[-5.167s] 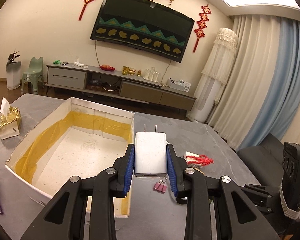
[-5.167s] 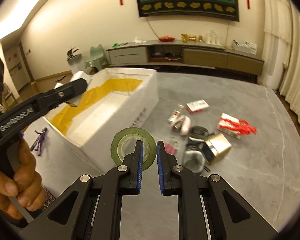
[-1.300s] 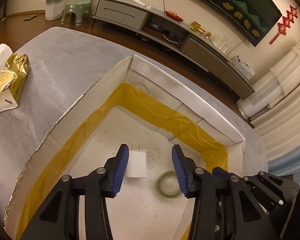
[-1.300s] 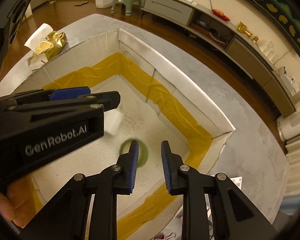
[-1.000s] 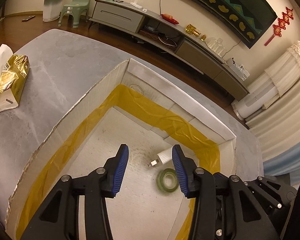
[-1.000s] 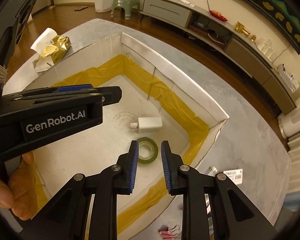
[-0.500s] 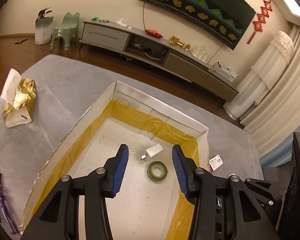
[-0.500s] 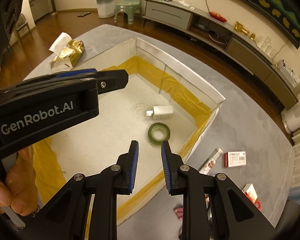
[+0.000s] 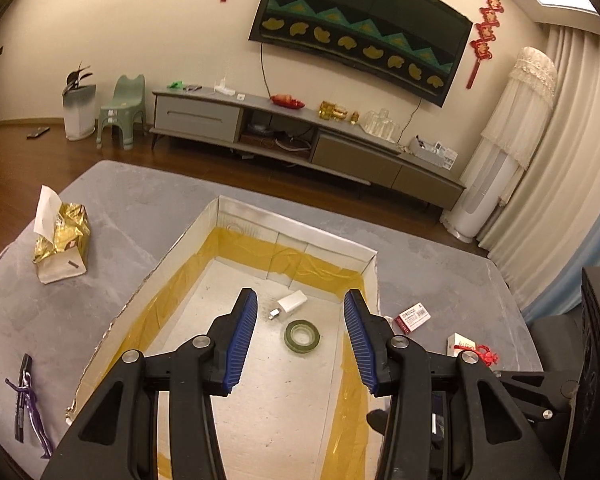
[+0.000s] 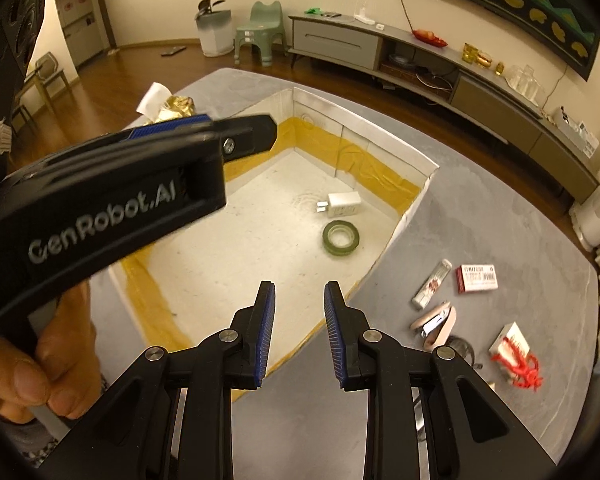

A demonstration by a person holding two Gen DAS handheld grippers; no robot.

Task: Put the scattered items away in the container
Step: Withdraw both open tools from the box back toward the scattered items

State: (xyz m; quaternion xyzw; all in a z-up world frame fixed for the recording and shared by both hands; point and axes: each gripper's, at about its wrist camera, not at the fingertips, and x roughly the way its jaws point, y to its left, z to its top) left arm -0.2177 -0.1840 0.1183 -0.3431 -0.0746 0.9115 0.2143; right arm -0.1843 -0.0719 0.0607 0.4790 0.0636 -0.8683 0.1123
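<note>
Left wrist view: left gripper (image 9: 300, 334) spread wide and empty above the white foam box (image 9: 300, 230); white charger plug (image 9: 289, 303) and green tape roll (image 9: 301, 335) lie side by side on its floor toward the far right corner. Right wrist view: right gripper (image 10: 299, 330) parted, empty, over the box's near right wall (image 10: 392, 240), with a red-and-white carton (image 10: 476, 278), a slim tube (image 10: 432, 289) and a pink stapler (image 10: 436, 322) on the grey tabletop (image 10: 500, 220) to the right.

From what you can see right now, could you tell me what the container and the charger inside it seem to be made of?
The container looks like white foam board: thick matte walls, rough torn edges, yellow tape lining the seams. The charger seems to be smooth white plastic with small metal prongs.
</note>
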